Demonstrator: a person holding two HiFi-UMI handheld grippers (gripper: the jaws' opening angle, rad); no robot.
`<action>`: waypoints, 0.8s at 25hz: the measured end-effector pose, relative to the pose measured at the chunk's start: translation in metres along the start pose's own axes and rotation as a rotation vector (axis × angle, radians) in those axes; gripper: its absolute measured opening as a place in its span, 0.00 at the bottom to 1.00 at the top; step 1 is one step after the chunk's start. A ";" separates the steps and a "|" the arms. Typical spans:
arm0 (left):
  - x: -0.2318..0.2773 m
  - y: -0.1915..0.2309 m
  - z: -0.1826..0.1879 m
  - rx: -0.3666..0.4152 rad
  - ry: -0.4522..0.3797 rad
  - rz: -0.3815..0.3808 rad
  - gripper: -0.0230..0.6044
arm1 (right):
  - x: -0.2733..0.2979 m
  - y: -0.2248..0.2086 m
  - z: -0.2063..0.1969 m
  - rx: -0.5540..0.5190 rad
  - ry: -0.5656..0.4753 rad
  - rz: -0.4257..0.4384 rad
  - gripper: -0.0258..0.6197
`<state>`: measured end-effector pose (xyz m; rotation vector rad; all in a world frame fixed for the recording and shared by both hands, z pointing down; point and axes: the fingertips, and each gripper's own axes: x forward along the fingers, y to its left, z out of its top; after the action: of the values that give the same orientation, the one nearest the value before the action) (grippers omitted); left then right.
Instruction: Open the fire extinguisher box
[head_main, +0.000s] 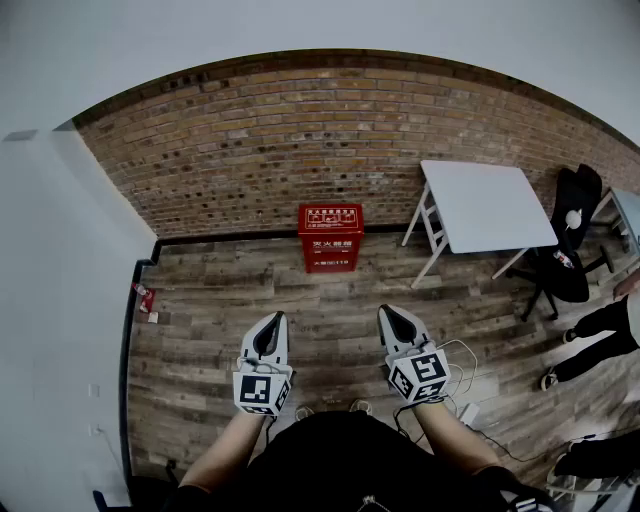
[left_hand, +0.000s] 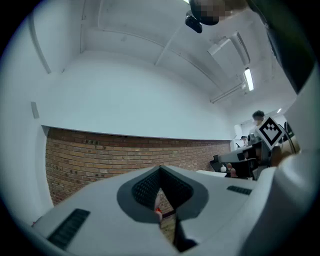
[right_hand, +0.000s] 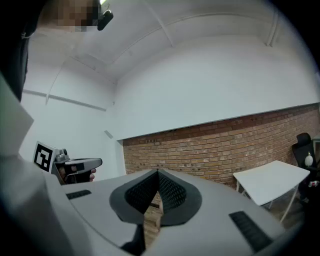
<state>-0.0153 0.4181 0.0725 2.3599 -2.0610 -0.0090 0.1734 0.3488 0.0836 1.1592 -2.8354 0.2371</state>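
A red fire extinguisher box (head_main: 331, 238) with white print stands on the wooden floor against the brick wall, its lid down. Both grippers hang well short of it, nearer me. My left gripper (head_main: 272, 322) is shut and holds nothing; in its own view a sliver of the red box (left_hand: 157, 212) shows through the gap behind the jaws. My right gripper (head_main: 393, 315) is also shut and empty, pointing toward the wall to the right of the box. The right gripper view shows only floor past its jaws.
A white folding table (head_main: 485, 205) stands right of the box by the brick wall (head_main: 330, 140). A black office chair (head_main: 568, 245) and a person's legs (head_main: 590, 340) are at the far right. A white wall (head_main: 60, 300) runs along the left. Cables (head_main: 470, 390) lie near my right.
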 end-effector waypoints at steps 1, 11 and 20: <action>0.000 0.001 0.000 0.001 0.000 -0.001 0.11 | 0.001 0.002 0.000 -0.002 0.001 0.001 0.07; -0.014 0.016 -0.004 -0.006 -0.002 -0.011 0.11 | 0.004 0.023 -0.006 -0.005 0.005 0.003 0.07; -0.031 0.039 -0.006 -0.009 -0.006 -0.023 0.11 | 0.009 0.042 -0.014 0.017 0.023 -0.049 0.07</action>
<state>-0.0576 0.4437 0.0791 2.3810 -2.0321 -0.0248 0.1378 0.3749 0.0939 1.2200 -2.7863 0.2697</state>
